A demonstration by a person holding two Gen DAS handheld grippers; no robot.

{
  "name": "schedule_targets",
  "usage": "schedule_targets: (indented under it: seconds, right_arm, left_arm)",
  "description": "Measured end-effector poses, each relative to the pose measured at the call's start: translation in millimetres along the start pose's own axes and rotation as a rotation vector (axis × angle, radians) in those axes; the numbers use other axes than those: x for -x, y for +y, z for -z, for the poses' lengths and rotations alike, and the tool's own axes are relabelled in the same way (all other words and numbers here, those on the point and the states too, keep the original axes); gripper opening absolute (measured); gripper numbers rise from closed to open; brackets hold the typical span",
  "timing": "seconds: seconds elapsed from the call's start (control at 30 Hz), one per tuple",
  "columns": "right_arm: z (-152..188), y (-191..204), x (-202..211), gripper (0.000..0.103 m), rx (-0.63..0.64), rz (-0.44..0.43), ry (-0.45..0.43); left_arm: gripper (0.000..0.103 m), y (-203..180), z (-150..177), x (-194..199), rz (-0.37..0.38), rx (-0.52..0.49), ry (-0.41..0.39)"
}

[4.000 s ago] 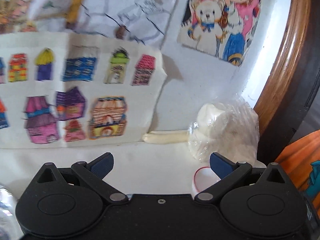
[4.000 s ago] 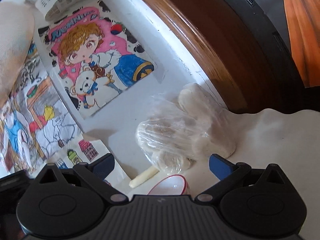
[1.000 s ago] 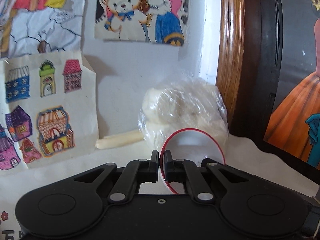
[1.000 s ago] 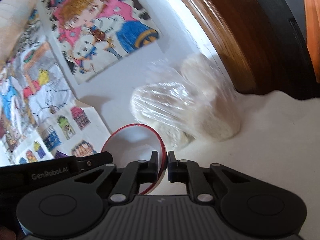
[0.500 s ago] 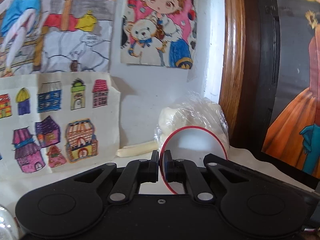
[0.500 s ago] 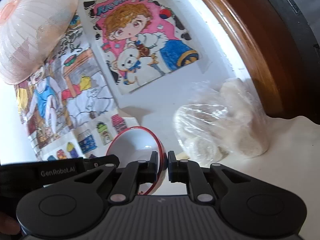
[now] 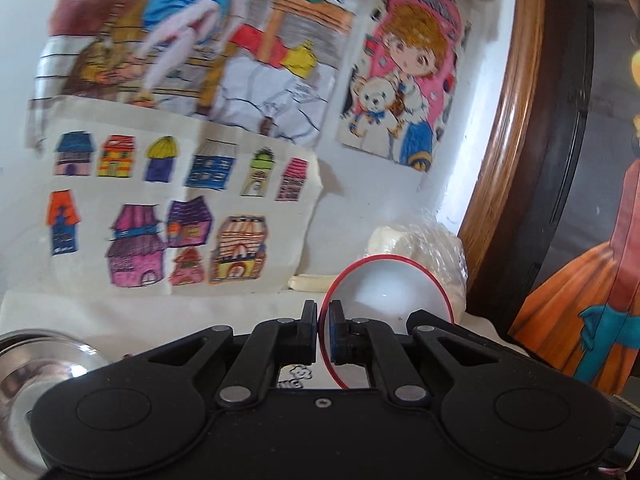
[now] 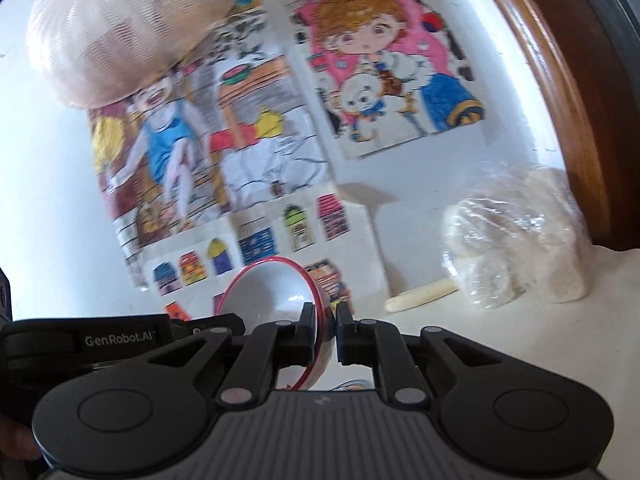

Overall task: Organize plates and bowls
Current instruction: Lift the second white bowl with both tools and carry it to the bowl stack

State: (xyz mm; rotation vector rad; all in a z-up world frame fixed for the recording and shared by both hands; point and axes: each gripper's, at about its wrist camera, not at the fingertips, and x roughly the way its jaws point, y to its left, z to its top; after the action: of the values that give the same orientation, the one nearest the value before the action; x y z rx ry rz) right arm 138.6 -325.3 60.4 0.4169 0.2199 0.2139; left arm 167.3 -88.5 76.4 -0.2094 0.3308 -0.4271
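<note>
A small white bowl with a red rim [image 7: 392,292] is held clear of the white table between both grippers. In the left wrist view my left gripper [image 7: 323,312] is shut on the bowl's left rim, and the bowl's inside faces the camera. In the right wrist view the same bowl [image 8: 268,292] sits left of centre, with my right gripper [image 8: 325,316] shut on its right rim. The left gripper's black body [image 8: 116,338] shows at the lower left there. A shiny steel bowl [image 7: 36,360] lies on the table at the lower left.
A clear plastic bag of white lumps [image 8: 516,248] and a pale stick [image 8: 420,296] lie against the wall. Coloured drawings [image 7: 180,208] cover the wall. A wooden frame [image 7: 504,160] stands to the right. A pale mesh bag [image 8: 128,24] hangs at the upper left.
Both grippers, still shut on the bowl, have risen and drawn left, away from the plastic bag. The steel bowl has come into the left wrist view.
</note>
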Motion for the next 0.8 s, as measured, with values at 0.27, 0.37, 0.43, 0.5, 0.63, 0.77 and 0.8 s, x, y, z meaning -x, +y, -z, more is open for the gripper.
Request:
schedule_targets:
  seconds: [0.27,0.37,0.43,0.5,0.63,0.77,0.8]
  right_arm:
    - [4.0,50.3,16.1,0.011,0.06,-0.026,0.023]
    - [6.2,65.6,21.1,0.011,0.077,-0.032,0.032]
    - [8.3,73.5,24.1,0.011,0.084,-0.038,0.038]
    - [11.2,81.0,27.7,0.012,0.092,-0.043,0.043]
    - [18.1,91.7,33.2,0.012,0.107,-0.048,0.054]
    - [26.4,95.3,35.2,0.012,0.099,-0.044,0.077]
    - [28.9,95.8,35.0,0.012,0.099,-0.041,0.089]
  left_arm:
    - [0.005,27.7,3.1,44.8,0.008,0.045,-0.02]
    - [0.005,36.2,6.4,57.4,0.009,0.06,-0.019]
    - [0.005,41.4,8.0,63.2,0.011,0.069,-0.015]
    - [0.005,46.4,10.6,69.9,0.012,0.079,-0.013]
    - [0.005,54.4,18.9,76.1,0.018,0.093,-0.002]
    - [0.005,65.3,30.5,75.9,0.022,0.142,0.042]
    - [0.005,67.7,33.2,75.8,0.02,0.153,0.055]
